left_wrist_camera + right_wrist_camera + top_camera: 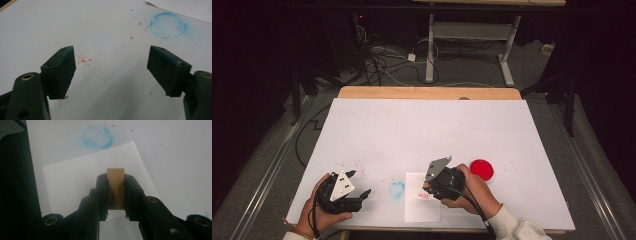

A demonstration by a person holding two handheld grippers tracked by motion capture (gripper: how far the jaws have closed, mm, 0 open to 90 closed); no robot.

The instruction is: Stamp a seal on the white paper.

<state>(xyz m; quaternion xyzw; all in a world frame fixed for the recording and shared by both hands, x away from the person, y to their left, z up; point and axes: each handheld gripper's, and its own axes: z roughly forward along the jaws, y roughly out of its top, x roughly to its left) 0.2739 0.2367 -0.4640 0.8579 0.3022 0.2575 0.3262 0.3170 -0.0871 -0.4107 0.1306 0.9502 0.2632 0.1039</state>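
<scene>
My right gripper [428, 190] is shut on a small tan wooden block [115, 185], held low over a white paper sheet [422, 209] near the table's front edge. A faint red mark [425, 196] lies on the sheet beside the jaws. In the right gripper view the block stands upright between the jaws above the paper sheet [75, 180]. A round red disc [482, 170] lies just right of that hand. My left gripper [360, 183] rests at the front left, open, with nothing between its fingers [62, 67].
A blue ring stain [397, 190] marks the white table cover [422, 125] left of the sheet, also seen as the blue ring [168, 25]. Red specks [83, 60] dot the cover. A white-legged desk [472, 35] and floor cables [382, 60] lie beyond the far edge.
</scene>
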